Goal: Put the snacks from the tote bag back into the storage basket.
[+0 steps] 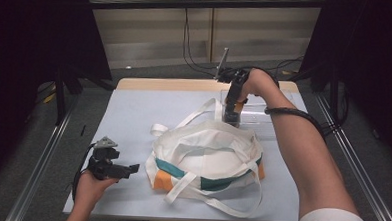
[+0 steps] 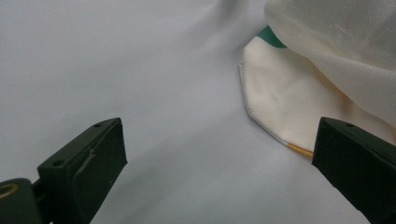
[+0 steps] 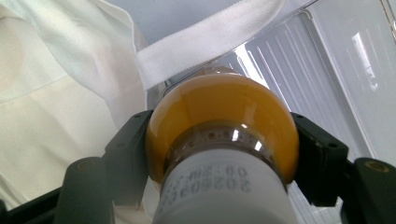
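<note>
The right gripper (image 1: 232,113) pinches an amber bottle (image 3: 224,121) between its jaws, over the clear tray (image 1: 274,116) near the table's (image 1: 134,113) far right corner, just beyond the white tote bag (image 1: 207,156). The left gripper (image 1: 126,168) rests near the front left corner with its jaws spread and nothing between them.

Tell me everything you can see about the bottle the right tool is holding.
The bottle has a rounded amber body, clear enough to gleam, a ribbed neck ring and a white cap with printed digits. It points cap-first toward the right gripper view's camera. The right tool is shut on it, one black jaw on each side. It hangs over a clear tray, beside a white bag whose strap crosses just beyond it.
</note>
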`<state>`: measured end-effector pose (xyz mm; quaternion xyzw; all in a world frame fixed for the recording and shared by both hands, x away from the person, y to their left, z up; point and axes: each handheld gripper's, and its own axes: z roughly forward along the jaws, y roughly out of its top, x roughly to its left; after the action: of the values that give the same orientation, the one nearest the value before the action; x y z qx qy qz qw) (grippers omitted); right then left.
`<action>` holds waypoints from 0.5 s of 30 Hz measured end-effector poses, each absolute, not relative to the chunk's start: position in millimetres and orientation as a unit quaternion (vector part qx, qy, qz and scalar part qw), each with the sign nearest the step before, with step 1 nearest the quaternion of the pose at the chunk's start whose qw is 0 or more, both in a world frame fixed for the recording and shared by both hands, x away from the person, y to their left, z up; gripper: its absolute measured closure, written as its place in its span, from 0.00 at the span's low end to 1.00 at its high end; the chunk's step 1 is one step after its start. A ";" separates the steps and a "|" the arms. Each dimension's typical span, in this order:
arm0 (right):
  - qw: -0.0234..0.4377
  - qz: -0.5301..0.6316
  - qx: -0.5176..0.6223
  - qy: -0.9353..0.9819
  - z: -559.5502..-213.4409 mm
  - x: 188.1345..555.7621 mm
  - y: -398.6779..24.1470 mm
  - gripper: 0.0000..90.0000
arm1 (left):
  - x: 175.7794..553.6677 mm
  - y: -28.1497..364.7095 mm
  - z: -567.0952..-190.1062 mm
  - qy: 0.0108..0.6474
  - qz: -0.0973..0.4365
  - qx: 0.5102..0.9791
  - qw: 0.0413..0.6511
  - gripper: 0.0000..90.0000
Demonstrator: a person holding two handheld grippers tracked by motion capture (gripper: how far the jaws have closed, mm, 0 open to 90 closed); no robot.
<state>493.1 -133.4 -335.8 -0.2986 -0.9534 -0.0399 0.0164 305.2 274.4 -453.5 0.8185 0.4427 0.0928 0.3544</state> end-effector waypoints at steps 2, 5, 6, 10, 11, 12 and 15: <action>0.017 -0.041 -0.298 -0.953 -336.3 492.9 -133.3 0.34 | 305.3 274.4 -453.5 0.442 0.093 0.819 0.354 0.03; 0.017 -0.039 -0.298 -0.954 -337.0 492.8 -133.4 0.34 | 305.6 275.1 -453.5 0.439 0.093 0.822 0.351 0.03; 0.018 -0.040 -0.299 -0.953 -337.6 492.9 -133.6 0.34 | 305.4 274.4 -453.8 0.443 0.093 0.819 0.354 0.03; 0.018 -0.039 -0.299 -0.953 -339.2 493.0 -133.2 0.34 | 305.4 274.5 -453.6 0.442 0.093 0.819 0.354 0.03; 0.018 -0.039 -0.298 -0.954 -339.7 492.9 -132.9 0.34 | 305.4 274.6 -453.6 0.443 0.093 0.818 0.355 0.03; 0.016 -0.041 -0.292 -0.955 -340.5 493.4 -133.3 0.34 | 305.4 274.7 -453.6 0.443 0.093 0.818 0.355 0.03; 0.015 -0.045 -0.292 -0.955 -340.9 493.5 -133.0 0.34 | 305.4 275.1 -453.6 0.442 0.094 0.819 0.354 0.03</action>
<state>493.5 -133.0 -340.9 -0.2920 -0.9553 -0.0447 0.0150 305.4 275.1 -453.6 0.8188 0.4423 0.0938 0.3538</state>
